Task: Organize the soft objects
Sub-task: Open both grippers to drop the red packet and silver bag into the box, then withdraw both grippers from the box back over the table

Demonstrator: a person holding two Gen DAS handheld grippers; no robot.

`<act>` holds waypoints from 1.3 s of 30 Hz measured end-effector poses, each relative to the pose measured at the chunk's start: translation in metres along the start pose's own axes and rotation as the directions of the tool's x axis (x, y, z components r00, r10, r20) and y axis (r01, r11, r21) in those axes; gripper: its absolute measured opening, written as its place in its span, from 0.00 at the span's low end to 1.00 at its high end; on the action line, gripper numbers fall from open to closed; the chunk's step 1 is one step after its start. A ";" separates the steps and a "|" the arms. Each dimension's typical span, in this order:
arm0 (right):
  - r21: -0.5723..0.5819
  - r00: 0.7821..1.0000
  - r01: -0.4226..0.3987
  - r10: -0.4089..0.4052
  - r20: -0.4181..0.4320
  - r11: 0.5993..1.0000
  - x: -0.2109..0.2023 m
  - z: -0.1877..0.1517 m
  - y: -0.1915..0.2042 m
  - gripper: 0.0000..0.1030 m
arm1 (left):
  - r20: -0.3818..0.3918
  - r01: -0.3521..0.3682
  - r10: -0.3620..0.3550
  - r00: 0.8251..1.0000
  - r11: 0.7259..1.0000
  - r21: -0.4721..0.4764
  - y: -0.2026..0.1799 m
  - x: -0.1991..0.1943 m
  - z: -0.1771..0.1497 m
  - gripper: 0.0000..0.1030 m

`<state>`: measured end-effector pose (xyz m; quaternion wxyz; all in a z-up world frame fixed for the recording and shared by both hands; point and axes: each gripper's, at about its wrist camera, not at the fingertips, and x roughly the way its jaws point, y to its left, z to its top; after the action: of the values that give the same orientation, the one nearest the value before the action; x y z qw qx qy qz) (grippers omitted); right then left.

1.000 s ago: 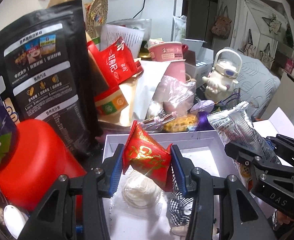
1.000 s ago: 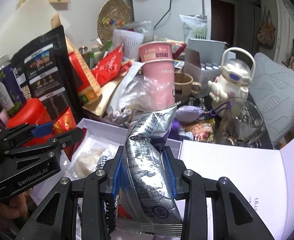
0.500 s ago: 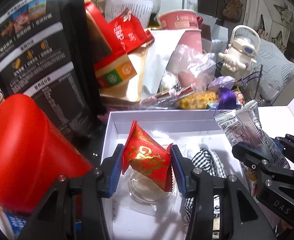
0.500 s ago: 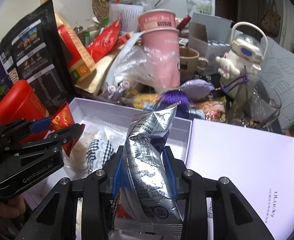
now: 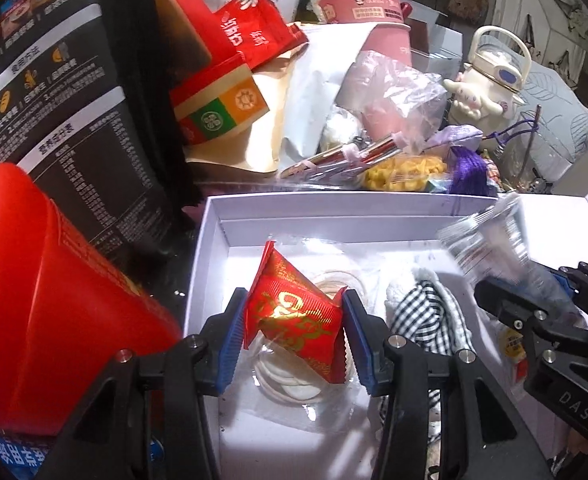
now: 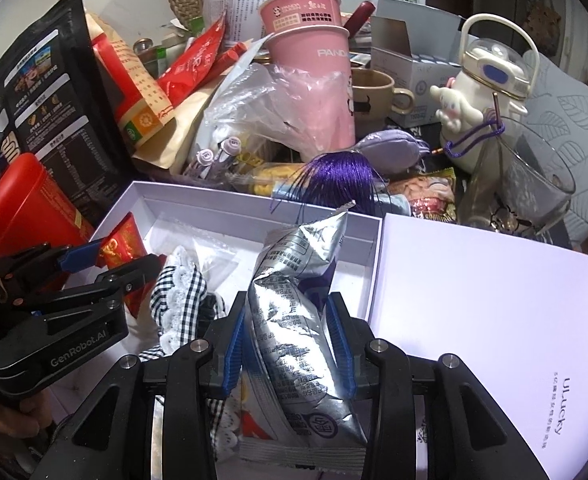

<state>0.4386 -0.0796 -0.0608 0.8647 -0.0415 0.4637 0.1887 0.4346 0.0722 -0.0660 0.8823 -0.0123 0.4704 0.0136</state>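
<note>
Left gripper (image 5: 292, 332): pinching a red foil packet with gold print (image 5: 294, 320) between blue pads, above the open white cardboard box (image 5: 214, 216).
Right gripper (image 6: 288, 334): clamped on a crinkled silver foil snack bag (image 6: 294, 308), upright over the box's right side.
Box contents: black-and-white checked cloth (image 5: 430, 320), clear bag of white rounds (image 5: 294, 380).
Beside box: white lid (image 6: 474, 300) to its right.

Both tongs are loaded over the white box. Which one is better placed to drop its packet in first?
Left, probably. The left tongs hold the red packet over the white box. The right tongs hold the silver packet nearer its right wall.
</note>
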 end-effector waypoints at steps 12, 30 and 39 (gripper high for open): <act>0.002 0.999 0.021 -0.021 0.049 1.000 -0.021 0.004 -0.005 0.42 | 0.064 -0.011 0.011 0.998 1.000 -0.001 -0.005 -0.028 0.005 0.48; -0.018 0.979 0.003 0.001 0.203 1.000 -0.094 0.006 -0.002 0.46 | 0.233 0.001 -0.002 0.973 1.000 0.002 -0.008 -0.101 0.005 0.48; -0.053 0.940 0.001 0.017 0.341 0.999 -0.155 -0.002 0.010 0.56 | 0.330 0.015 -0.013 0.944 1.000 -0.005 -0.009 -0.157 -0.003 0.48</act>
<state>0.3565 -0.1157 0.0657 0.9297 -0.0288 0.3021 0.2085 0.3448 0.0612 0.0624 0.9486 -0.0165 0.3158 0.0109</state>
